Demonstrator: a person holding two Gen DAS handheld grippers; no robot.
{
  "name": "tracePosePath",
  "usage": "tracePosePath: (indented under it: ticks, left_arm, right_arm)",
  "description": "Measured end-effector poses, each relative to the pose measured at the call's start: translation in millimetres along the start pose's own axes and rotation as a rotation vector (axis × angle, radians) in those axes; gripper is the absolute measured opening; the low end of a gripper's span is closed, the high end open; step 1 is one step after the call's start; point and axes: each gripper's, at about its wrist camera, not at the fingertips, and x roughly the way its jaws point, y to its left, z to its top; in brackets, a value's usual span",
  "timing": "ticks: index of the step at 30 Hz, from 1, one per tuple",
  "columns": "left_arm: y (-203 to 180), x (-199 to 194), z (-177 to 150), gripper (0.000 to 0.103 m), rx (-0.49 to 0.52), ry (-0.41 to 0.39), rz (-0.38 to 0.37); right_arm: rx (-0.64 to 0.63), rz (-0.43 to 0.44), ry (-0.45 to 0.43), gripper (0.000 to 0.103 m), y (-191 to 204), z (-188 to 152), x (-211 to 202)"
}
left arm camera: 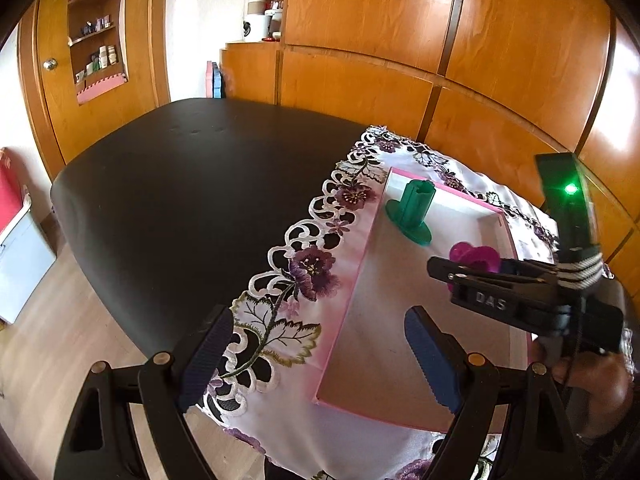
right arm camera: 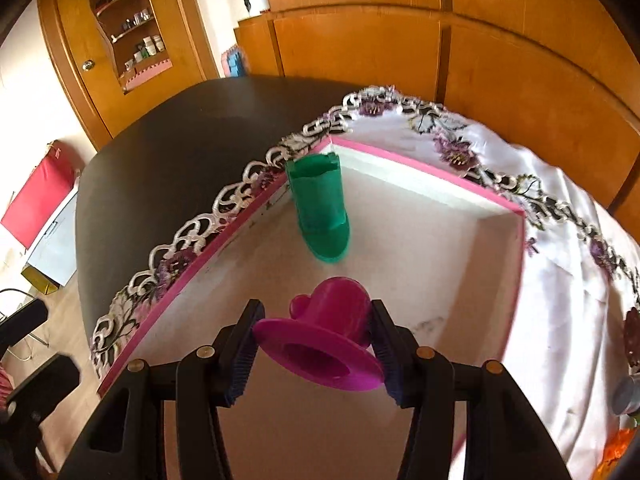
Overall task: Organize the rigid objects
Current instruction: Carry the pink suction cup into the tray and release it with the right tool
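A shallow pink-rimmed tray (left arm camera: 352, 292) (right arm camera: 192, 270) lies on a white embroidered cloth. A green flanged plastic piece (left arm camera: 410, 212) (right arm camera: 322, 216) stands upright in the tray's far corner. My right gripper (right arm camera: 314, 344) is shut on a magenta flanged piece (right arm camera: 320, 344) and holds it over the tray; in the left wrist view that gripper (left arm camera: 452, 270) reaches in from the right with the magenta piece (left arm camera: 474, 258) at its tip. My left gripper (left arm camera: 316, 354) is open and empty, straddling the tray's near left rim.
The cloth (left arm camera: 304, 276) covers the right part of a black table (left arm camera: 192, 184). Wooden cabinets (left arm camera: 400, 40) stand close behind. A grey object (right arm camera: 626, 394) and an orange one (right arm camera: 616, 450) lie on the cloth at the right edge.
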Motion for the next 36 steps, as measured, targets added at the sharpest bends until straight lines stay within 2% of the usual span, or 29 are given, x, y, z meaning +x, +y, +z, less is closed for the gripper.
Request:
tracePosePath:
  ticks: [3, 5, 9, 17, 24, 34, 36]
  left_arm:
    - [0.6, 0.4, -0.8, 0.088, 0.000, 0.002, 0.000]
    - [1.6, 1.5, -1.4, 0.088, -0.004, 0.006, -0.001]
    - [2.5, 0.5, -2.7, 0.088, -0.006, 0.006, -0.003]
    - [0.7, -6.9, -3.7, 0.088, -0.002, -0.006, -0.013]
    - [-9.7, -20.0, -4.8, 0.088, 0.022, -0.027, -0.038]
    - [-24.4, -37.3, -8.8, 0.088, 0.057, -0.051, -0.077]
    - [-26.8, -39.2, -9.1, 0.088, 0.063, -0.055, -0.080]
  right_arm:
    - [0.043, 0.025, 0.013, 0.055, -7.8, -5.9, 6.1]
    - [0.049, 0.029, 0.017, 0.063, -10.9, -11.2, 8.4]
    - [0.075, 0.019, -0.009, 0.071, -17.6, -15.9, 1.0]
    - [0.133, -0.018, -0.015, 0.072, -40.8, -19.8, -6.1]
    - [0.124, -0.071, -0.023, 0.073, -49.6, -25.0, -12.6]
    - [0.102, -0.098, -0.030, 0.074, -73.0, -33.1, -29.2]
    - [0.117, -0.081, -0.039, 0.075, -79.3, -34.3, -34.4]
